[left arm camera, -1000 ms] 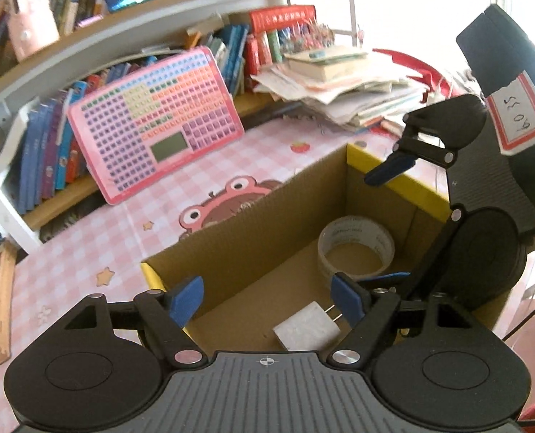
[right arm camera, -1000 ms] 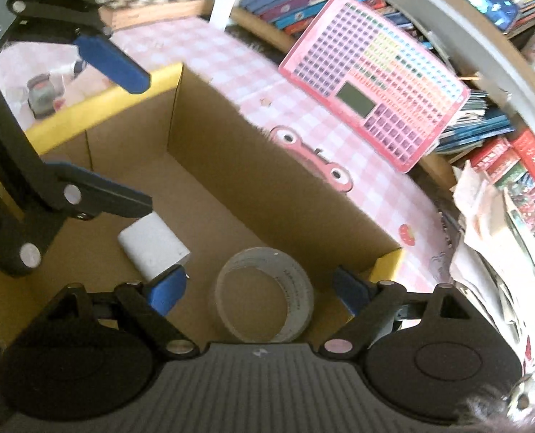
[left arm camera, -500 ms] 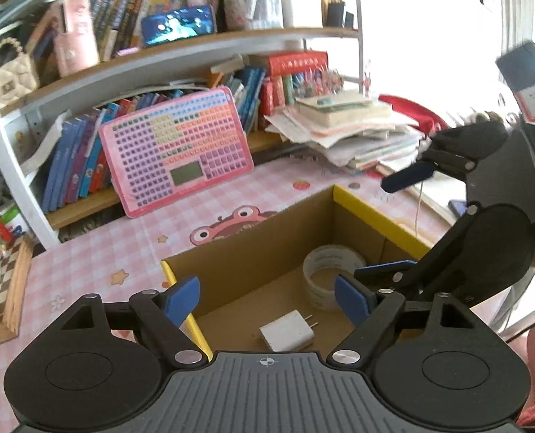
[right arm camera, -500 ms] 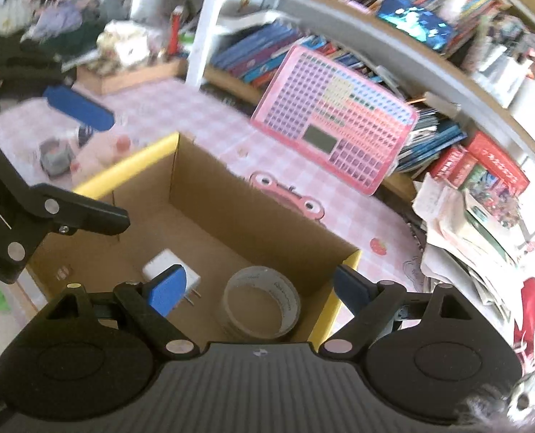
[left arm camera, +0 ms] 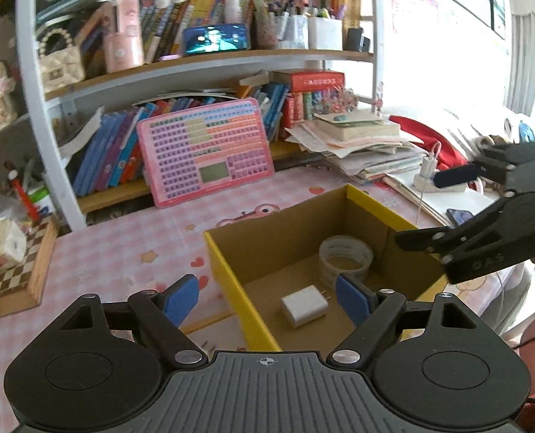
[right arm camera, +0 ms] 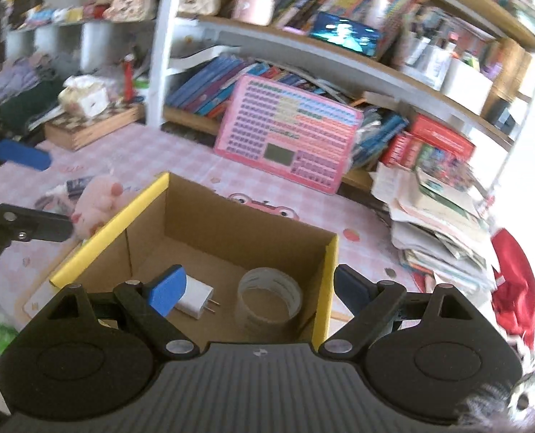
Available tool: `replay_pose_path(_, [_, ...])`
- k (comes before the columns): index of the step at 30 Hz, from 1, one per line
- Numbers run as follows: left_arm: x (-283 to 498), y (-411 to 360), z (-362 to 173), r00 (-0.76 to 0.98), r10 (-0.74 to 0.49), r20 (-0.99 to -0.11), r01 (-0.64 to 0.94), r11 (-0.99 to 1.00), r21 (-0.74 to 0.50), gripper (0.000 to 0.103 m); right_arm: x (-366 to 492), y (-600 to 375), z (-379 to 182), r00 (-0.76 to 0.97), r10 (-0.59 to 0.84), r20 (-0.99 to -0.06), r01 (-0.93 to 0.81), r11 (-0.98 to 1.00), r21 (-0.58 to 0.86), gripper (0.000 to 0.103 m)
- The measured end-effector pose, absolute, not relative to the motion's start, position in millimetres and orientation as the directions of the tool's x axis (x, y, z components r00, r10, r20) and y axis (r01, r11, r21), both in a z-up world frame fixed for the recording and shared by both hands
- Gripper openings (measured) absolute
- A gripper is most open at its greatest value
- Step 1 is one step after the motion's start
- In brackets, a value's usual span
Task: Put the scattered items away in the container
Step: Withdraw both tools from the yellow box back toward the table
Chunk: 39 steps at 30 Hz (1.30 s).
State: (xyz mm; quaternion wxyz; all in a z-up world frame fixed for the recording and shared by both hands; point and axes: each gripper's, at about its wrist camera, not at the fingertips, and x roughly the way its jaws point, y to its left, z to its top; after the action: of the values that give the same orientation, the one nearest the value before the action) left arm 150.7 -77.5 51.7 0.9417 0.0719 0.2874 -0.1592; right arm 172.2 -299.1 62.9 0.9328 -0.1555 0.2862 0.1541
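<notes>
Both hand-held grippers raised clear of the box, jaws wide apart, nothing held.

I have pulled the left hand-held gripper and right hand-held gripper back; charger and tape roll lie inside the cardboard box. Only the right wrist view shows a pink plush toy remaining on the counter.

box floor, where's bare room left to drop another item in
Free: the cardboard box floor along its far wall, behind the white charger and tape roll, plus the gap between those two. Crowded: the near side, where both lie under the open right claw.
</notes>
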Motion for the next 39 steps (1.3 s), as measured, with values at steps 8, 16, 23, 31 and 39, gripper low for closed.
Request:
replay_pose_path(8, [121.1,-34.7,47.2,0.802,-0.233,-0.55,0.28,0.96,0.002,0.085,133.4,-309.7,51.4,0.803,0.078,-0.591,-0.143,0.988,-0.064,0.089])
replay_pose_path(16, [96.0,0.3,35.5,0.786,-0.209,-0.581,0.242,0.97,-0.021,0.085,87.1,-302.3,34.9,0.795,-0.034,-0.605,0.005,0.999,-0.05,0.089])
replay_pose_path(23, [73.9,28.9,27.3,0.786,-0.17,-0.595,0.198,0.98,-0.019,0.085,57.2,-276.5,15.2,0.764,-0.095,-0.638,0.06,0.995,-0.076,0.089])
replay_pose_path(31, [54.0,57.4,14.2,0.762,-0.137,-0.633,0.155,0.988,-0.027,0.085,34.5,-247.3,3.7,0.747,-0.112,-0.655,0.065,0.993,-0.095,0.089])
replay_pose_path(39, [38.7,75.9,9.0,0.746,-0.13,-0.654,0.155,0.988,-0.02,0.085,20.5,-217.4,-8.3,0.723,-0.085,-0.685,0.027,0.995,-0.095,0.087])
